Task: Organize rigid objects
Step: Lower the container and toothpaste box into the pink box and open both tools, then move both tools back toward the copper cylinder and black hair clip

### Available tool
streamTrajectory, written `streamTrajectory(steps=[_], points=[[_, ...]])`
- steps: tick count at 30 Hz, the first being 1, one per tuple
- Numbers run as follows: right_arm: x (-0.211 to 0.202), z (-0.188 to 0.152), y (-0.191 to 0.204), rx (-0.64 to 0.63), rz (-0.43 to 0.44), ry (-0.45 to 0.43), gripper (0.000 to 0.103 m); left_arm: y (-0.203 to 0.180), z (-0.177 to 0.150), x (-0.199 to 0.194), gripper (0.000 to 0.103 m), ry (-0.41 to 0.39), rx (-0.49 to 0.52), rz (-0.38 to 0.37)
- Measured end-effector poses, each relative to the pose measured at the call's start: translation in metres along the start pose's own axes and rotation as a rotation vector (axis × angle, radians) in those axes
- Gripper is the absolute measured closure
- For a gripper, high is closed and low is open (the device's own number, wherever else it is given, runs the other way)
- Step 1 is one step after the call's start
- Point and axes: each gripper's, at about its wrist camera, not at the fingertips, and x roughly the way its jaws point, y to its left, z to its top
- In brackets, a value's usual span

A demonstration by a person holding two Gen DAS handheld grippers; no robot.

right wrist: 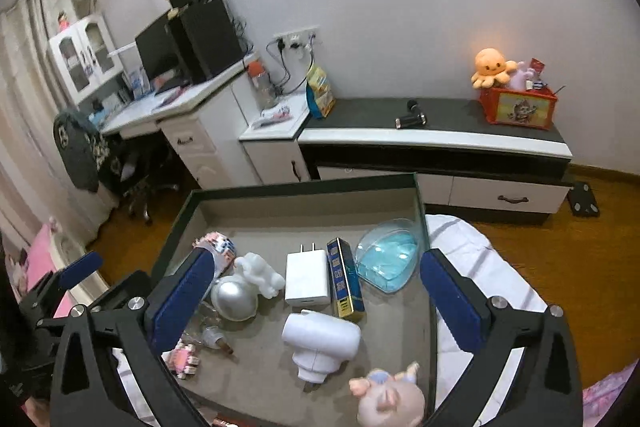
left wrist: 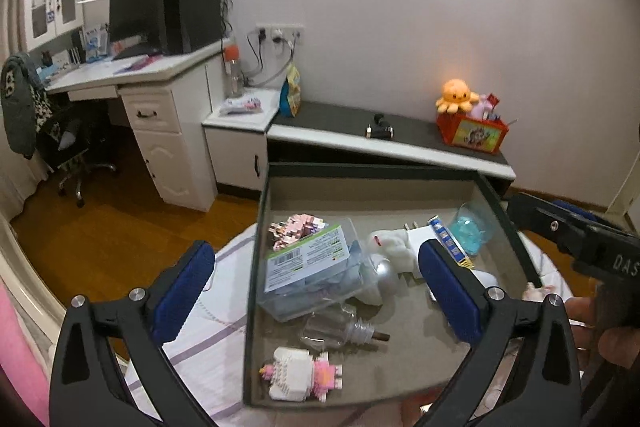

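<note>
A shallow dark-rimmed box (left wrist: 256, 239) (right wrist: 423, 227) lies on the bed with small items inside. In the left wrist view it holds a clear plastic case with a green label (left wrist: 308, 263), a clear bottle (left wrist: 340, 331), a pink-and-white brick figure (left wrist: 304, 373) and a blue jar (left wrist: 470, 231). In the right wrist view I see a white charger (right wrist: 307, 279), a blue-and-gold box (right wrist: 345, 279), a white plug device (right wrist: 320, 341), a silver ball (right wrist: 234, 297), a blue jar (right wrist: 386, 261) and a pig figure (right wrist: 390, 397). My left gripper (left wrist: 316, 287) and right gripper (right wrist: 314, 299) hover open and empty over the box.
White striped bedding (right wrist: 480, 267) lies under the box. Beyond are a low black-topped cabinet (right wrist: 440, 131) with a red toy bin (right wrist: 518, 109) and orange octopus plush (right wrist: 490, 65), a white desk (left wrist: 132, 75) with a monitor, an office chair (left wrist: 60, 139) and wood floor.
</note>
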Motion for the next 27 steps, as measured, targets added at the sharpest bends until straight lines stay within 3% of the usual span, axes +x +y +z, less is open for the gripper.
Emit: streamTrajectory(steps=[14, 27], points=[[-0.091, -0.041, 0.027, -0.005, -0.025, -0.109, 0.0, 0.01, -0.037, -0.106, 0.0, -0.09, -0.023, 0.007], [-0.167, -0.11, 0.042, -0.025, -0.081, -0.201, 0.0, 0.014, -0.087, -0.161, 0.0, -0.098, -0.038, 0.01]])
